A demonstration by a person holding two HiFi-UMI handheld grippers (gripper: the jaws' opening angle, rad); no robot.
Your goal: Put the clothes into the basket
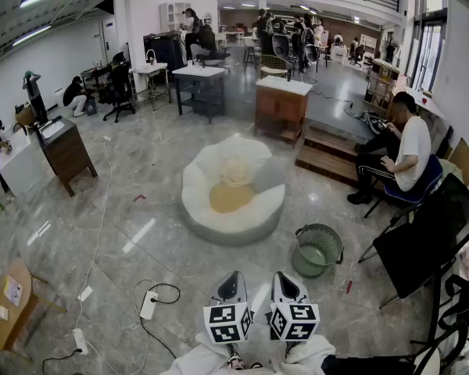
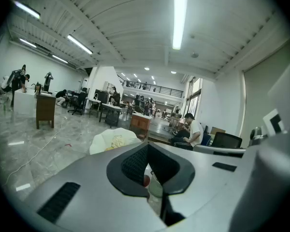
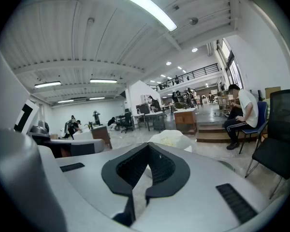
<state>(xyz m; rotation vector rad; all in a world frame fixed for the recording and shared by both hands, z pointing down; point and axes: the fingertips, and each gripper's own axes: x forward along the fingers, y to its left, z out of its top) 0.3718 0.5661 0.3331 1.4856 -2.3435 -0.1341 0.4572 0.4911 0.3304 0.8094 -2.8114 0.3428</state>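
Note:
A yellow cloth and a paler one lie on top of a white beanbag in the middle of the floor. To its right, nearer me, a green basket stands on the tiles. Both grippers are held side by side low in the head view, well short of the beanbag. The left gripper has its jaws together with nothing between them, and so does the right gripper. The left gripper view shows the beanbag beyond the left gripper. The right gripper view shows the beanbag past the right gripper.
A person sits on a blue chair at the right, with a black chair nearer me. A power strip and cables lie on the floor at the left. A wooden cabinet and low steps stand behind the beanbag.

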